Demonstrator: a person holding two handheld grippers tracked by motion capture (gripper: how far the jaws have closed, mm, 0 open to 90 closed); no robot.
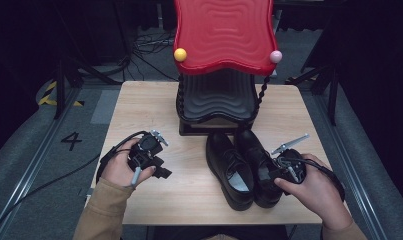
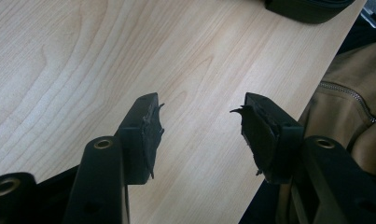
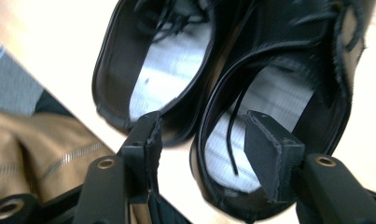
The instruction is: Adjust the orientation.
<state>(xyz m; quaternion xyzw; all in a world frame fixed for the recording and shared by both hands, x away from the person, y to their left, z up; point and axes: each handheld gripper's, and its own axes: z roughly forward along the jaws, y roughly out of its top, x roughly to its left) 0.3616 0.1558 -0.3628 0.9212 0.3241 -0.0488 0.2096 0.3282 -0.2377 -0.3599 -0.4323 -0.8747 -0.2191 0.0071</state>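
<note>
shoes [image 1: 244, 167], two black ones side by side on table [image 1: 154, 107], right claw [image 3: 202, 140] wide astride one heel rim, left claw [image 2: 199, 135] wide, empty

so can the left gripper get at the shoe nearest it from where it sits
Probably yes. The left gripper has open, empty jaws, and bare table lies between it and the left shoe. The right gripper hangs over the other shoe, out of that path.

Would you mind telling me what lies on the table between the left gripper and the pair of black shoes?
Nothing: in the high view, bare table separates the left gripper from the shoes.
</note>
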